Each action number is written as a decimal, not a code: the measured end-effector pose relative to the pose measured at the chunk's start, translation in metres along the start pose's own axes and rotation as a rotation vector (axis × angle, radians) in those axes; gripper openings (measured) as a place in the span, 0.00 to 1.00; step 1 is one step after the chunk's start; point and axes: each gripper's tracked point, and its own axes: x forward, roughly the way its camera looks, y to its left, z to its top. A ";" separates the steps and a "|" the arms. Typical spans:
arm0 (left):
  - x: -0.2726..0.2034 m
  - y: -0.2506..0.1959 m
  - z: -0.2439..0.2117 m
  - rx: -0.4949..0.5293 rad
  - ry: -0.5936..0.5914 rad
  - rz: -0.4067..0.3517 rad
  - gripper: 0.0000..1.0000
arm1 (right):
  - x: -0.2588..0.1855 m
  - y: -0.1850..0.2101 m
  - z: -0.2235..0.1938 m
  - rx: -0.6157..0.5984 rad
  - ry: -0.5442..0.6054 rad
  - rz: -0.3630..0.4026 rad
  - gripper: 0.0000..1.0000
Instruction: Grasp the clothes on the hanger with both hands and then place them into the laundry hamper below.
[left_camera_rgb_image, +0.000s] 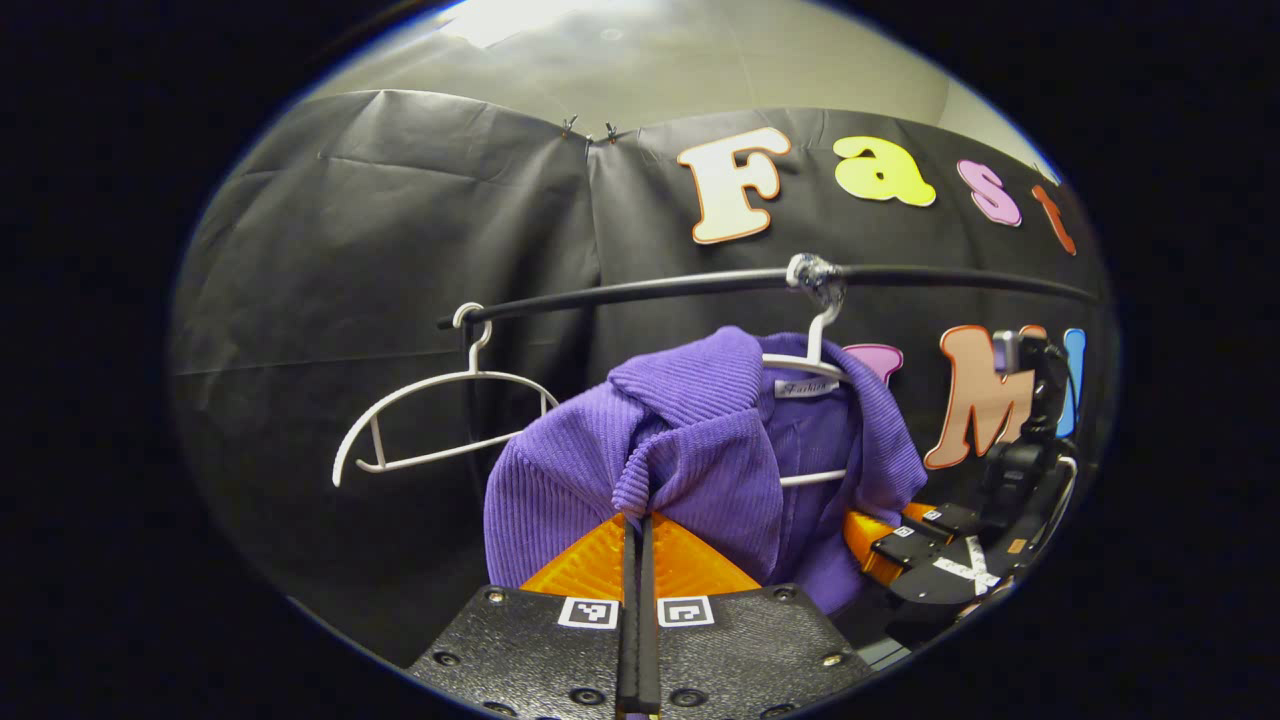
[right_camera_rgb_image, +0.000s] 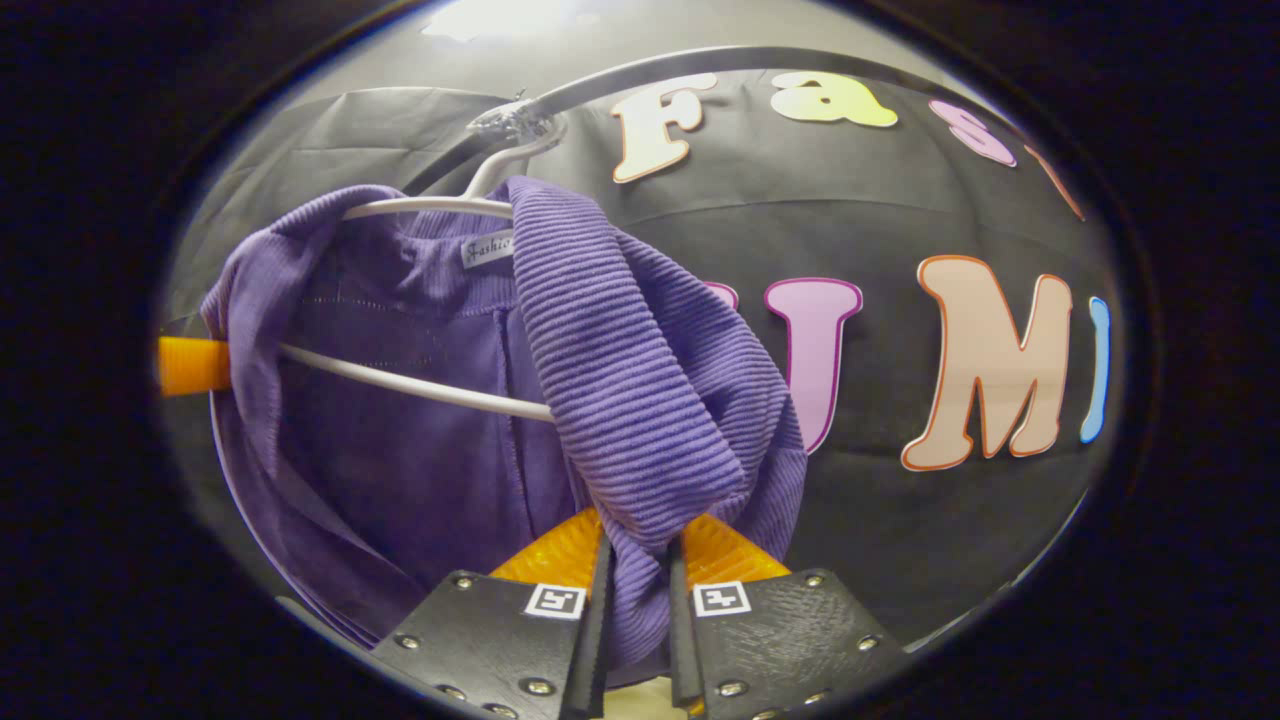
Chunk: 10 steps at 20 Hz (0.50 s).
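A purple ribbed garment (left_camera_rgb_image: 700, 450) hangs on a white hanger (left_camera_rgb_image: 815, 355) from a black rail (left_camera_rgb_image: 650, 288). My left gripper (left_camera_rgb_image: 637, 520) is shut on a pinched fold of its front edge. In the right gripper view the same purple garment (right_camera_rgb_image: 640, 400) drapes over the white hanger (right_camera_rgb_image: 420, 385), and my right gripper (right_camera_rgb_image: 638, 545) is shut on a thick fold that runs down between its fingers. The right gripper (left_camera_rgb_image: 930, 540) also appears in the left gripper view, low beside the garment's right side. The hamper is out of sight.
An empty white hanger (left_camera_rgb_image: 440, 420) hangs on the rail to the left of the garment in the left gripper view. The black cloth wall stands close behind the rail. A pale ceiling (left_camera_rgb_image: 640, 60) shows above.
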 end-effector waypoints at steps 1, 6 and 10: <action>-0.003 0.001 0.006 -0.001 -0.009 -0.009 0.00 | -0.003 -0.011 0.005 -0.008 -0.007 -0.037 0.27; -0.011 0.013 0.036 -0.025 -0.053 -0.023 0.00 | -0.010 -0.025 0.008 -0.018 0.010 -0.104 0.10; -0.015 0.033 0.061 -0.041 -0.102 -0.003 0.00 | -0.013 -0.050 0.022 -0.058 -0.024 -0.175 0.14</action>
